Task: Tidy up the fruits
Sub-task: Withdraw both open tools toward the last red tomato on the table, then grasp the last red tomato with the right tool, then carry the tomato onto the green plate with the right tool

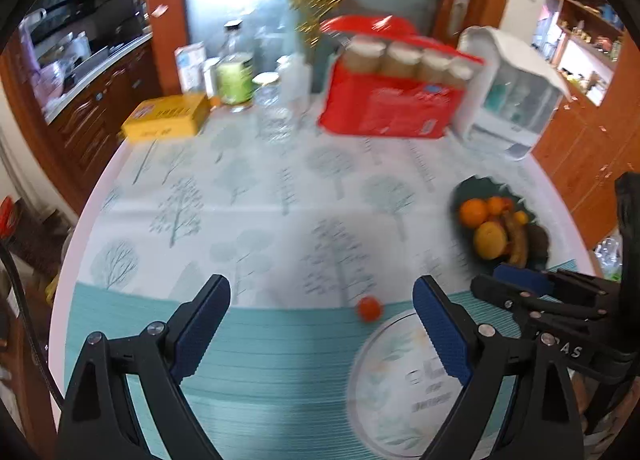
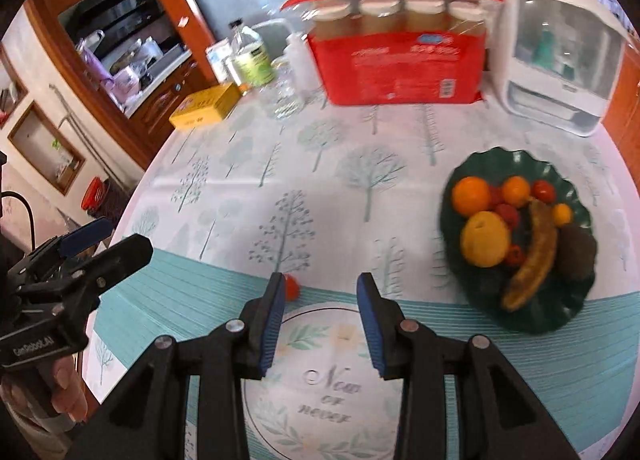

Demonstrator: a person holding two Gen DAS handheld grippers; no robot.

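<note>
Though blurred, scalloped green plate (image 2: 560, 316)

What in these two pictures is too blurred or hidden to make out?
- Small red fruit on the teal placemat: right wrist view, partly behind the right gripper's finger.
- Print on the red jar carton: left wrist view, blurred.
- Small red fruits on the dark green plate: kind unclear, blurred.

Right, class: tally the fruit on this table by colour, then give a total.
Orange fruits: 3
Yellow fruit: 1
Red fruits: 5, four on the green plate, plus the loose red fruit off it
Browned banana: 1
Dark brown fruit: 1
Total: 11
</note>
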